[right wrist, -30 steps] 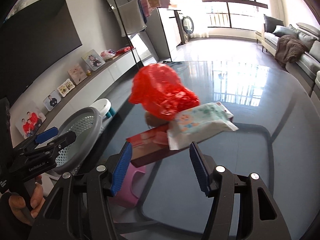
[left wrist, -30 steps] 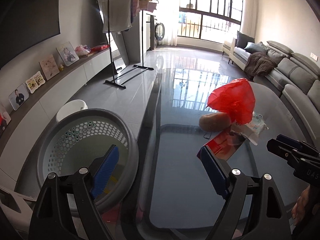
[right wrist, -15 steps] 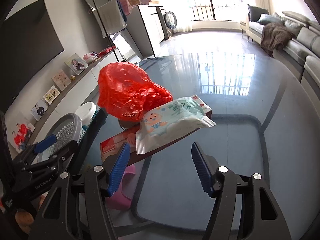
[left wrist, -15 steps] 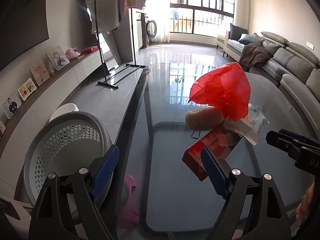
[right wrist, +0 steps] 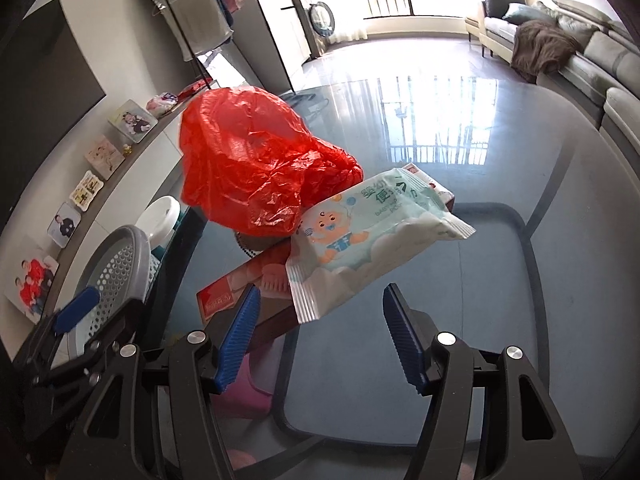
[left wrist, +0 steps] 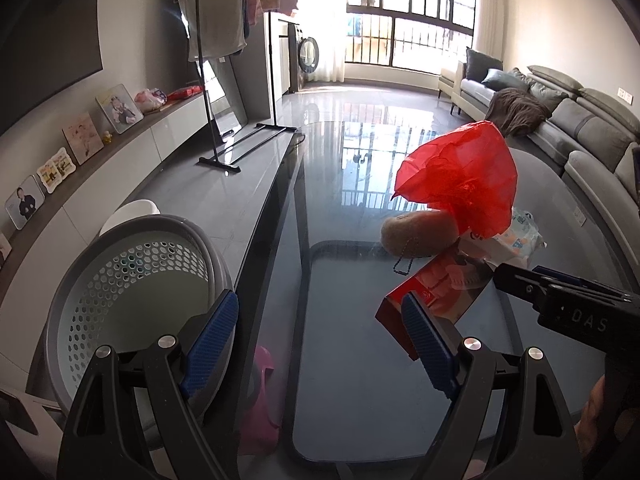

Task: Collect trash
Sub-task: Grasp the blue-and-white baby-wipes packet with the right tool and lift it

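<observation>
**Right wrist view: wipes pack lined up between spread fingers**

Right wrist view puts the baby-wipes pack (right wrist: 372, 236) at centre, its crimped near end pointing down toward six o'clock, into the gap of the right gripper (right wrist: 316, 340). That gripper's jaws are parted and empty, with the pack just ahead of the blue pads (right wrist: 240, 336) and not yet touched; the approach looks aimed at that thin crimped edge, likely the easiest part to pinch.

The pack lies tilted on a red flat box (right wrist: 248, 284), which rests on the glass table (right wrist: 520, 280). A crumpled red plastic bag (right wrist: 256, 164) rises behind it at eleven o'clock, puffed up over a brown round object (left wrist: 418, 234) with a bead chain, seen better from the left wrist. The litter sits heaped in one pile, so lifting the top piece first seems the sensible order.

From the left wrist, the left gripper (left wrist: 320, 344) hangs wide apart and holds nothing, its pads straddling the table's edge. The perforated grey basket (left wrist: 132, 264) stands on the floor at eight o'clock, just beside the table, probably where the trash is meant to go. The pile lies at two o'clock, and the right tool juts in at three o'clock. A pink stool (left wrist: 260, 400) shows through the glass, below the table.
</observation>
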A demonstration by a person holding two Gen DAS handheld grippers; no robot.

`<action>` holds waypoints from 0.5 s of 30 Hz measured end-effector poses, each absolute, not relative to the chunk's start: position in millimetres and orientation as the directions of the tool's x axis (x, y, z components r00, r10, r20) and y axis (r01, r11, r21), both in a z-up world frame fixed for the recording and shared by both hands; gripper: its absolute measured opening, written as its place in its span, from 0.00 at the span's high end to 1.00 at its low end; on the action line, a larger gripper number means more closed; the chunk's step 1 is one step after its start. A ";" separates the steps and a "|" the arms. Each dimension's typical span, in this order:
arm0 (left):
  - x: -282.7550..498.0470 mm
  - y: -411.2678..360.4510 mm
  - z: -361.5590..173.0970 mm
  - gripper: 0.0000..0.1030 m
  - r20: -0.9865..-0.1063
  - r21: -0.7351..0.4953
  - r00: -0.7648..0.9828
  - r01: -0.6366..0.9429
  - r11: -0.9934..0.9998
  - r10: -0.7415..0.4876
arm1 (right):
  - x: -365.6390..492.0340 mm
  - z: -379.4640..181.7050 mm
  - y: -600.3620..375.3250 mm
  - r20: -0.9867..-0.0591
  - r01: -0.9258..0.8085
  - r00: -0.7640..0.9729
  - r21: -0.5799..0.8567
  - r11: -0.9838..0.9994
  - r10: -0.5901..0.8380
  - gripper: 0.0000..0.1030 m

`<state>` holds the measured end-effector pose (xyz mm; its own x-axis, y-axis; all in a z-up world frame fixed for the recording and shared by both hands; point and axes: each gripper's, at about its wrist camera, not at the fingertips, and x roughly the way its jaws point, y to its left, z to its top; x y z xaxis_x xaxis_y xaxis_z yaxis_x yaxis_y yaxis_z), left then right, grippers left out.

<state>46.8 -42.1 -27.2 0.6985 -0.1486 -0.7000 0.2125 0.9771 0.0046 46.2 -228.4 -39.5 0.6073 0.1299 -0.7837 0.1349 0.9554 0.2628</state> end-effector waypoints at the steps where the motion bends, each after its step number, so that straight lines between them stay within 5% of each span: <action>1: 46.8 -42.0 -27.9 0.20 -0.702 0.005 0.697 0.214 0.977 -0.149 | 48.2 -40.5 -228.7 -0.786 0.145 0.605 0.261 0.955 0.123 0.41; 15: 46.1 -40.8 -25.9 0.20 -0.706 -0.014 0.688 0.221 0.975 -0.166 | 23.5 -58.2 -300.8 -0.814 0.328 0.581 0.210 0.921 -0.021 0.41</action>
<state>46.1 -40.8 -25.9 0.6883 -0.1663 -0.7061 0.2211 0.9751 -0.0141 23.5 -300.8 -58.2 0.5807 -0.0211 -0.8139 0.3284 0.9208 0.2104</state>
